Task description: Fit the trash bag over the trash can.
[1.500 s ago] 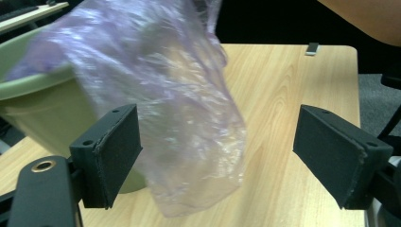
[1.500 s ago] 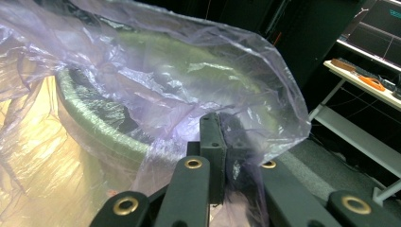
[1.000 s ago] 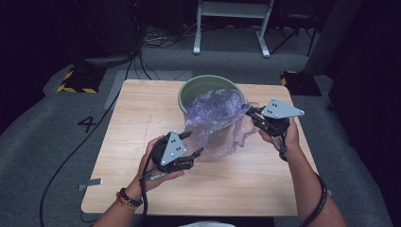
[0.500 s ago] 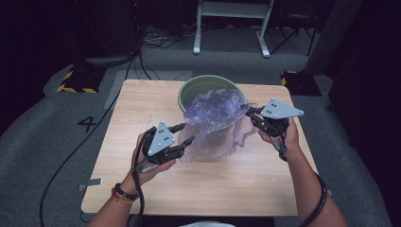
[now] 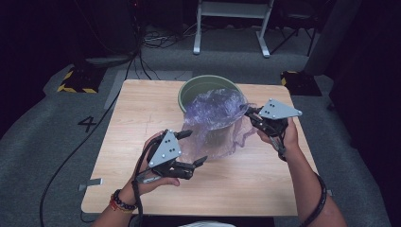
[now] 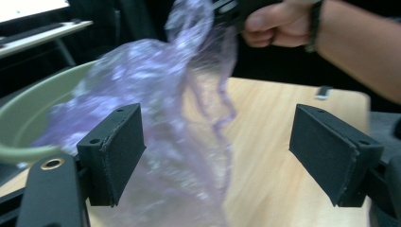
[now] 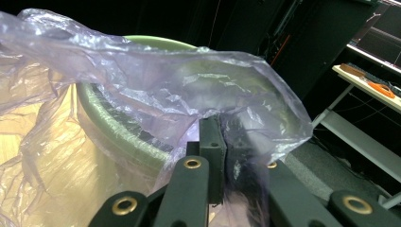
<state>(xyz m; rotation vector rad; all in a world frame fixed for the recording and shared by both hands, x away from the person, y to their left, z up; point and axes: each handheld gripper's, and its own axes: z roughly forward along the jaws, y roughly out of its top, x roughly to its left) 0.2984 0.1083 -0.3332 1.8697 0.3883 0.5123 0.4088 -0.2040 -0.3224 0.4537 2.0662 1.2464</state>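
Fingers of the right gripper (image 5: 249, 113) pinch the purple plastic bag (image 5: 215, 118) just beside the green bucket (image 5: 196, 87). Left gripper (image 5: 194, 149), near the bucket, has just been opening; its pads stand apart, off the bag. Bag drapes over the bucket's rim.

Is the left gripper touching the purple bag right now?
Apart. In the left gripper view the left gripper has just opened its jaws wide, and the purple bag hangs between them, free of both pads.

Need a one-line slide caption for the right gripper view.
Right gripper fingers pinching purple plastic bag over green bin.
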